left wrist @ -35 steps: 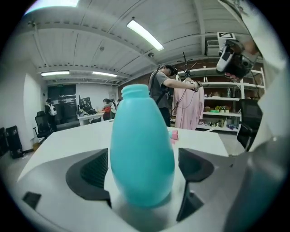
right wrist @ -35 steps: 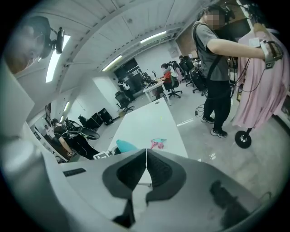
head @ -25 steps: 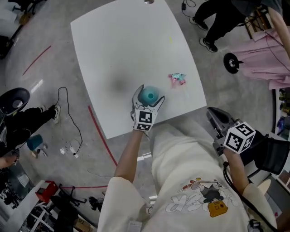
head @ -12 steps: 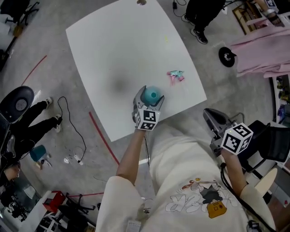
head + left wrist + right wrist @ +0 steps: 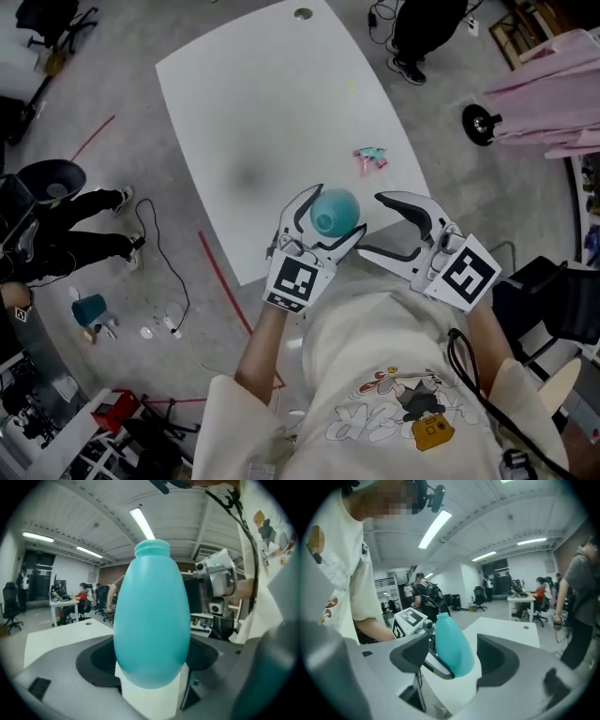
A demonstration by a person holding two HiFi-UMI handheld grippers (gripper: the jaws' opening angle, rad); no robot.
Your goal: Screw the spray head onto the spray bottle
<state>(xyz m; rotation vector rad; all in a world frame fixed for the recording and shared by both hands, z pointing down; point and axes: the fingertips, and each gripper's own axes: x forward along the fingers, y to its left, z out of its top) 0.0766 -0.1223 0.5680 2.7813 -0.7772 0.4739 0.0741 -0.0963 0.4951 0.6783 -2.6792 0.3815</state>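
1. Spray bottle [image 5: 334, 210]: teal, rounded body, bare open neck pointing up. It sits between the jaws of the left gripper [image 5: 330, 217], over the near edge of the white table [image 5: 262, 103]. In the right gripper view its base looks to be off the tabletop.
2. Left gripper: jaws set wide and closed on the bottle's lower body, one pad on each side. The left gripper view shows the bottle filling the gap. The marker cube [image 5: 293, 281] faces the head camera.
3. Right gripper [image 5: 373, 225]: jaws opening, now spread wide, with nothing pressed between them. The tips point at the bottle from its right, close beside it but not touching. In the right gripper view the bottle shows in the gap, just beyond the tips.
4. Spray head [image 5: 368, 160]: teal and pink, lying alone on the table, beyond the bottle and to its right, near the table's right edge. It is well apart from both grippers.
5. Surroundings: grey floor with a red line [image 5: 223, 281] and a black cable [image 5: 159, 253] to the left of the table.
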